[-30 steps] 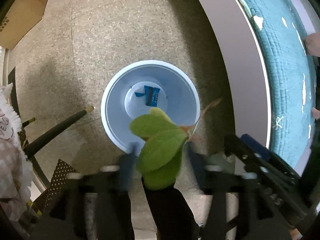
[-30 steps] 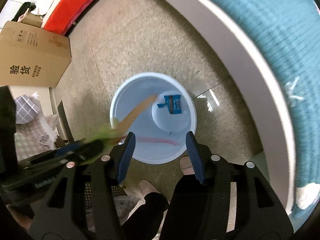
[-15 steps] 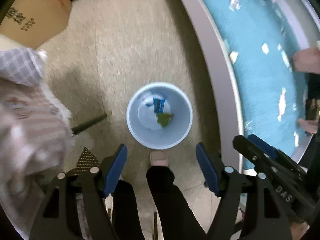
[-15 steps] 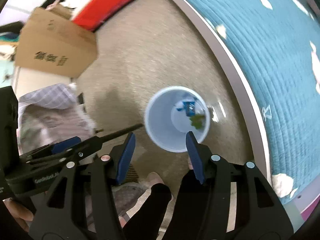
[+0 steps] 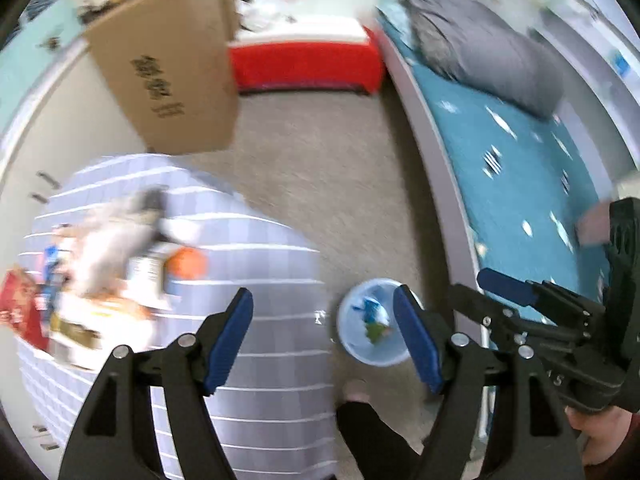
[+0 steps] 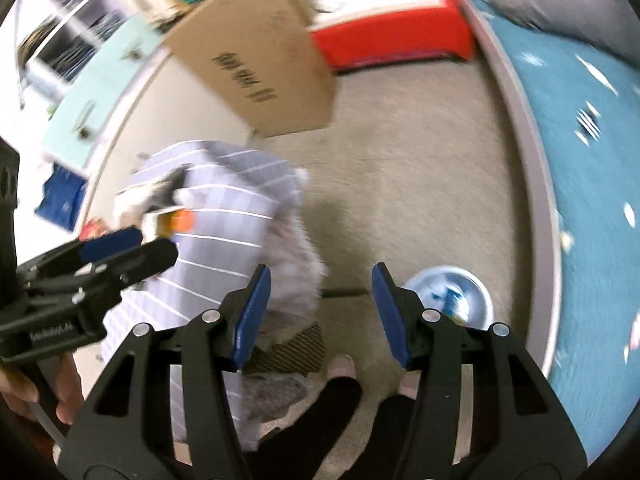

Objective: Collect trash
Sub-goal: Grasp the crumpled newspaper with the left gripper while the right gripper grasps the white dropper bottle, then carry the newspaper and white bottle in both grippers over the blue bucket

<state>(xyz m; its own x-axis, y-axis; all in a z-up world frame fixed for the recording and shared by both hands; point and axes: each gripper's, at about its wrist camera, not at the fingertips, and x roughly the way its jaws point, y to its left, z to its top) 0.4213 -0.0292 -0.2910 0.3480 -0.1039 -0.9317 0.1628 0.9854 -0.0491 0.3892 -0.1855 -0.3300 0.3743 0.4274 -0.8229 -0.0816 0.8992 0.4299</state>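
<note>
Both tongs hang empty: the left gripper, jaws just widened, nothing between them, and the right gripper, parted too. Down on the floor sits the pale blue bin beside the bed's edge, leaf and blue wrapper inside. Next pickup looks to be on the checked table, where blurred clutter, possibly packets, lies near its left edge; approach slowly, square on. Beyond: speckled floor, cardboard box, red cushion.
</note>
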